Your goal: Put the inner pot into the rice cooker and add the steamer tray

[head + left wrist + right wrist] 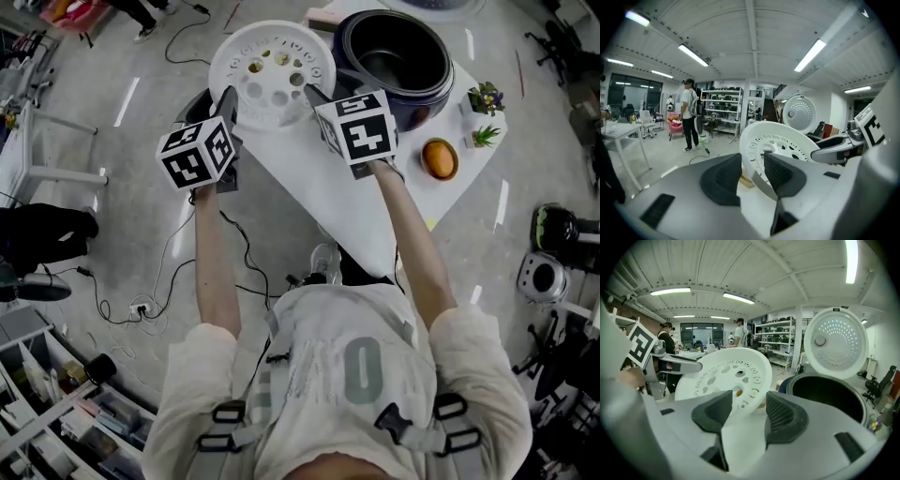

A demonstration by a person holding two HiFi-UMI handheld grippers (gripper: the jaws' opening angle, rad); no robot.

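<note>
The steamer tray [272, 70] is up in the air, a round white disc full of holes, held just to the left of the rice cooker [441, 94]. It hangs over the far left edge of the table [337, 206], with grey floor [141, 244] below it.

The left tool [228, 97] is on the tray's near left rim. Seen from the left gripper view, the left tool [751, 159] has that white rim wedged between its dark pads, clamped on the steamer tray [783, 140]. The right tool [314, 94] has the near right rim. In the right gripper view, the right tool [749, 401] is likewise closed on the edge of the steamer tray [726, 376], one pad on either side of the rim. So both tools are carrying it, one on each side.

The rice cooker stands at the far end of the table, dark blue and wide open, with the black inner pot [398, 56] sitting inside. Its lid [836, 343] stands upright behind the opening, with the dotted white underside facing the tools.

To the right of the cooker there are two small potted plants [486, 97]. Nearer than those sits a round orange thing [439, 157]. Cables [234, 244] trail over the floor left of the table.
</note>
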